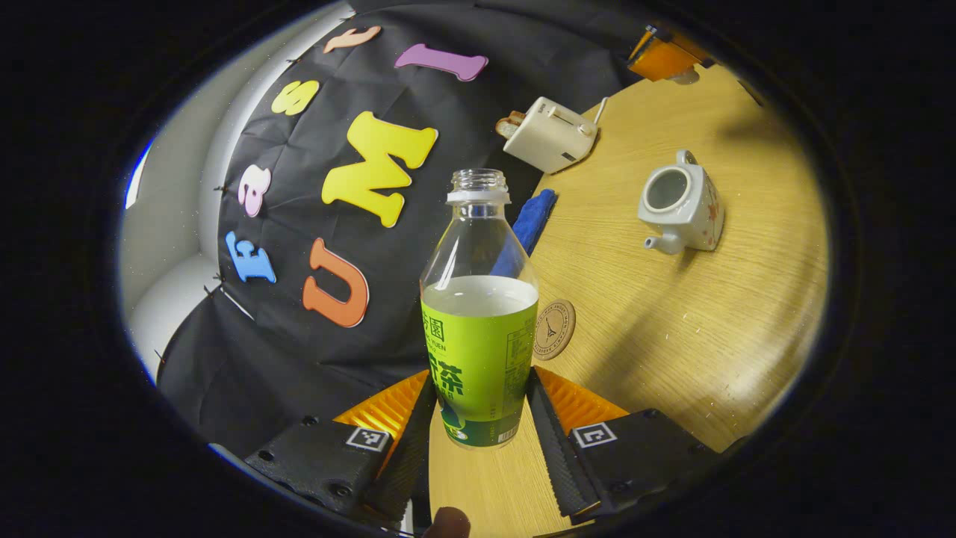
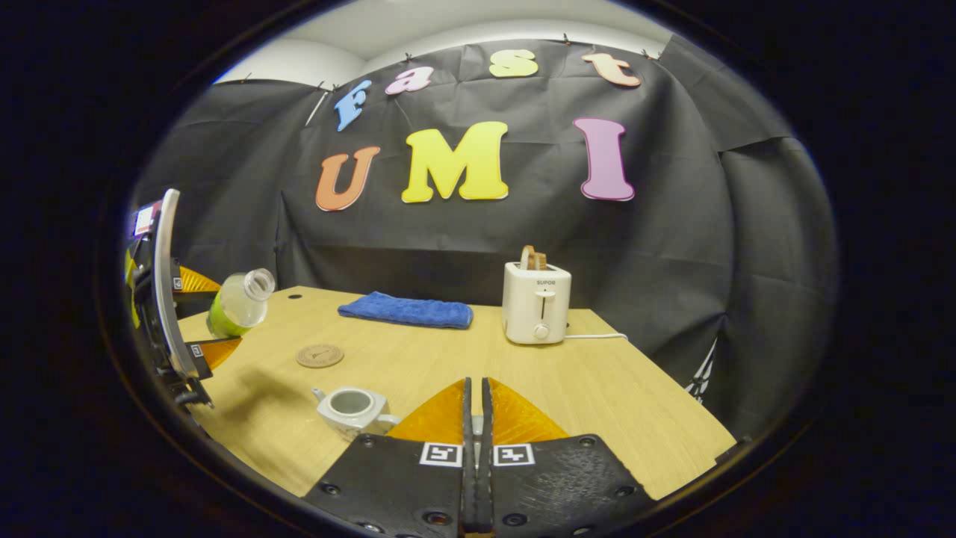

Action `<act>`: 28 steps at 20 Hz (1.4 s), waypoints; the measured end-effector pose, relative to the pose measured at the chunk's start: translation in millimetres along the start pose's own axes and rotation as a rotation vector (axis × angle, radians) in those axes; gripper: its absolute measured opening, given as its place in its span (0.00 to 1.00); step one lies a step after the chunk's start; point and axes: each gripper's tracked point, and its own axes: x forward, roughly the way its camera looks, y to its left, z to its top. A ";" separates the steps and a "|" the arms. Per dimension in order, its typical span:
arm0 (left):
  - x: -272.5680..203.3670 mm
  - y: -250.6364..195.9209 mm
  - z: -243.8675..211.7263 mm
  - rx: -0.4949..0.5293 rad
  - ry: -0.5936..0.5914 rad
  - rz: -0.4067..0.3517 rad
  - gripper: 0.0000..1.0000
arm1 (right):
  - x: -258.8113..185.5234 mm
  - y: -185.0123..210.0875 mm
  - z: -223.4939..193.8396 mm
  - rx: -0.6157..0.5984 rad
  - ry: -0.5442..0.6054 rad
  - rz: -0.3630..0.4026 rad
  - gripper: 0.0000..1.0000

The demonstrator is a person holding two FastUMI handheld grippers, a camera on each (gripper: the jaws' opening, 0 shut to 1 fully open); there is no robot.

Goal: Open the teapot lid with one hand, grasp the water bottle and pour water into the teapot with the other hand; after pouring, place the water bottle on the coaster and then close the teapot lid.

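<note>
The left gripper (image 1: 478, 418) clamps the bottle (image 1: 479, 314), tilted up-table of the open teapot (image 1: 681, 202) — pouring step, mouth must reach its opening — while the right gripper (image 2: 475, 418) is clenched, the lid unseen.

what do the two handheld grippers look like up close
Each gripper, the left gripper and the right gripper, has a black body with screw holes, ribbed orange panels behind two flat fingers, and a small square black-and-white marker at each finger's base. The left one's fingers have ridged inner faces.
</note>
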 end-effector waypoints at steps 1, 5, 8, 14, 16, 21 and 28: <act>1.3 -4.8 2.9 0.033 0.006 -0.007 0.74 | -0.5 -4.1 -1.2 0.000 0.001 -0.002 0.01; -1.9 -15.5 20.4 0.180 -0.001 -0.026 0.74 | -1.1 -17.4 -6.3 0.002 0.007 -0.006 0.00; -2.8 -18.8 25.6 0.302 0.004 -0.029 0.74 | -3.1 -23.2 -10.0 0.011 0.006 -0.003 0.00; -4.4 -21.9 27.8 0.463 0.036 -0.036 0.74 | -5.0 -29.8 -13.1 0.027 0.002 0.000 0.01; -1.0 -18.5 26.8 0.499 0.056 -0.049 0.71 | -4.5 -30.1 -13.3 0.040 0.002 0.005 0.00; -0.8 -18.9 35.4 0.601 0.066 -0.049 0.74 | -6.7 -30.1 -15.6 0.056 0.000 0.017 0.01; 5.9 -9.9 45.6 0.700 0.061 -0.032 0.74 | -7.3 -37.5 -19.7 0.073 0.002 0.013 0.00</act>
